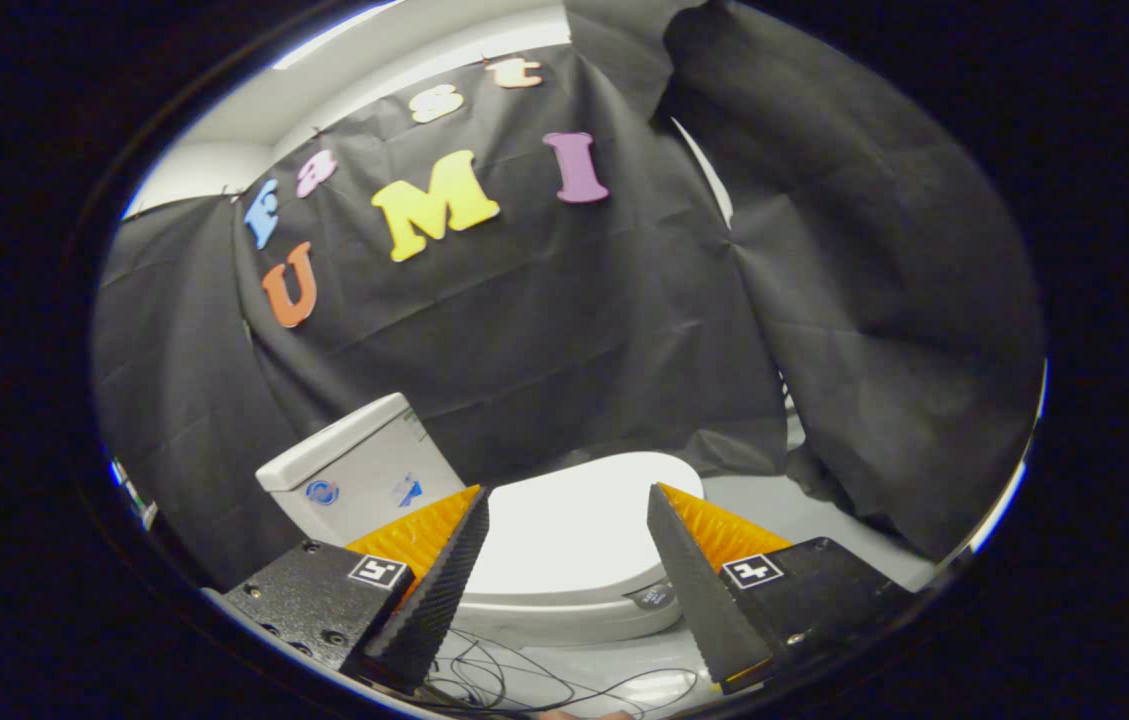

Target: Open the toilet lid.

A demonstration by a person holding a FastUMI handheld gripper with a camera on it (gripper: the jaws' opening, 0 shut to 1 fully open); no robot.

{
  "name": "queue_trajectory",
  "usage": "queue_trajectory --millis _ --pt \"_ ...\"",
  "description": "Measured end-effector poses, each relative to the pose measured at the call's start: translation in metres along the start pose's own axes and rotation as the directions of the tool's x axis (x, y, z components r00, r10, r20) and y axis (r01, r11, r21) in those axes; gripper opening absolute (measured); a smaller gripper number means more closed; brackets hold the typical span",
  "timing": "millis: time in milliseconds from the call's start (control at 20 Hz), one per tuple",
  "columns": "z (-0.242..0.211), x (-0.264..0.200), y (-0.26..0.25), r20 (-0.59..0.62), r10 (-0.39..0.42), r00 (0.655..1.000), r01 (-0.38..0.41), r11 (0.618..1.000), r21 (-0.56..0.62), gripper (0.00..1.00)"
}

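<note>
Looks like we're only lining up the approach here: the gripper (569, 500) is hanging wide open, holding nothing, with the closed toilet lid (564, 540) sitting dead ahead at 12 o'clock. Next it's probably needing a fingertip hooked under the front lip.

Blue stickers on the toilet tank (364, 470), none legible.

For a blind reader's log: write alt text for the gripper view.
A white toilet with its lid closed flat lies just beyond the open gripper, seen through the gap between its jaws. The cistern stands to the left against black cloth, and thin cables trail on the floor below.
</note>
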State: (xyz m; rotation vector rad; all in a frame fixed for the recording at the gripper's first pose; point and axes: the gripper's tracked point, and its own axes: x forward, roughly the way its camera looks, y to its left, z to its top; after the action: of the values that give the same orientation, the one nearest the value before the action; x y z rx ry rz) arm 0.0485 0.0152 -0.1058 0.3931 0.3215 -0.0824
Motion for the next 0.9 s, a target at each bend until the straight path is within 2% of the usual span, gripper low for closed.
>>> queue_trajectory --millis 450,900 --pt "-0.068 0.031 -0.04 -0.222 -0.008 0.975 0.062 0.97 0.235 1.0" --pt "-0.117 0.062 -0.06 -0.338 0.029 0.941 0.1 0.928 0.358 0.99"
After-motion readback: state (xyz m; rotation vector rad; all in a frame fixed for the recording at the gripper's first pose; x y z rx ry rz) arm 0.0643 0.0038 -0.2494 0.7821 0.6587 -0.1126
